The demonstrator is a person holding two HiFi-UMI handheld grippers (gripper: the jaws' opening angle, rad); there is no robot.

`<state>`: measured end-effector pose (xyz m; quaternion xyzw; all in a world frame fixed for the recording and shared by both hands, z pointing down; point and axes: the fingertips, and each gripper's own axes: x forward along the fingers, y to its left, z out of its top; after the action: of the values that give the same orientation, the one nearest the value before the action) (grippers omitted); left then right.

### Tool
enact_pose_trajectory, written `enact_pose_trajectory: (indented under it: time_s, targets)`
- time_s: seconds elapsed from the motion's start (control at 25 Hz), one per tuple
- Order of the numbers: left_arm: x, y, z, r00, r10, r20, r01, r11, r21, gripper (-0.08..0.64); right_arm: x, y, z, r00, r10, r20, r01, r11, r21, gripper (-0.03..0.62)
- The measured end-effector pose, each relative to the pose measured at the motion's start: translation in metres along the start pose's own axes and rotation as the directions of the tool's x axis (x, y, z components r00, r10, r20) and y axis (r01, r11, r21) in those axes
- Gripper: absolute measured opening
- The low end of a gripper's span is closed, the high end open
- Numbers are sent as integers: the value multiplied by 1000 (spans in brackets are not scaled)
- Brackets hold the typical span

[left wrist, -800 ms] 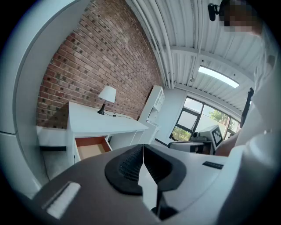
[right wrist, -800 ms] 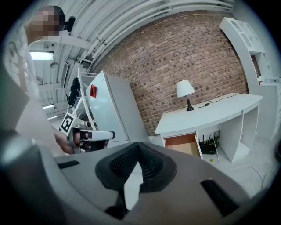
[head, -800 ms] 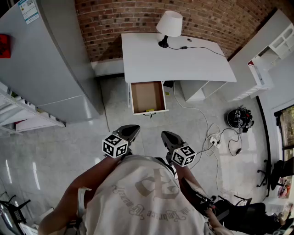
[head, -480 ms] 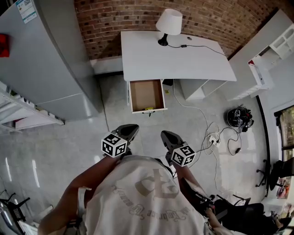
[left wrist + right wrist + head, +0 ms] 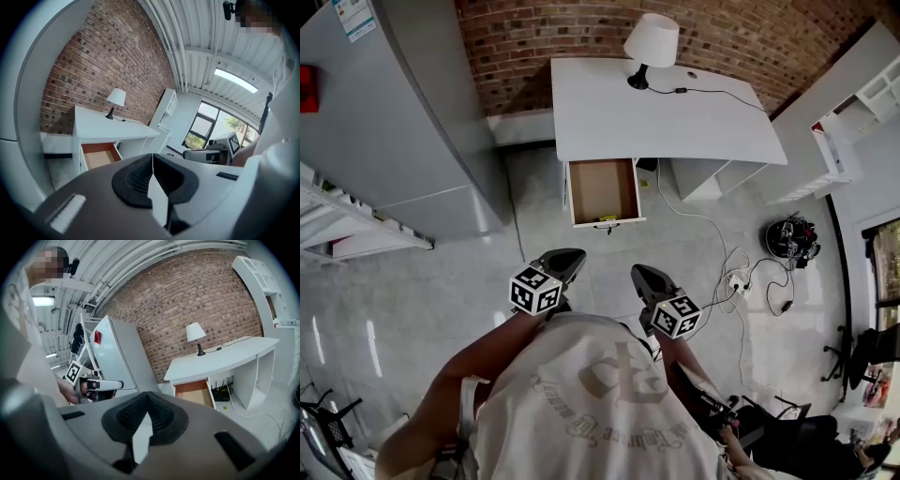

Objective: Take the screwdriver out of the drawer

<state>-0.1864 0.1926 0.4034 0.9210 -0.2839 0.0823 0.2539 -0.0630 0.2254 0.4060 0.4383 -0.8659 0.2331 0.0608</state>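
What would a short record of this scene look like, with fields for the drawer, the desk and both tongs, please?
Drawer: pulled open under the white desk, brown bottom showing
Yellow item: at the drawer's front edge, too small to identify
On the desk: lamp
Left tongs: shut, empty, away from the drawer
Right tongs: shut, empty, away from the drawer
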Motion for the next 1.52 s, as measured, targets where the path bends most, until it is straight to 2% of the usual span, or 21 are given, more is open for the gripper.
enact_pose_trajectory:
  time_s: [0.56,1.08,1.52]
  targets:
    - [-3,16,-4,1000,-12,-29,11,1000,-14,9,15,-2,-2,999,-42,2,42,999,21,6]
    - [-12,26,-2,1000,16,-22,-17,999,-36,9,26,1,8,1000,-29,-3,29,999,23,6]
    - [5,41,-1,997,51,-51,-54,997,-56,9,51,-24,8,999,8,-44,-6,999,42,6]
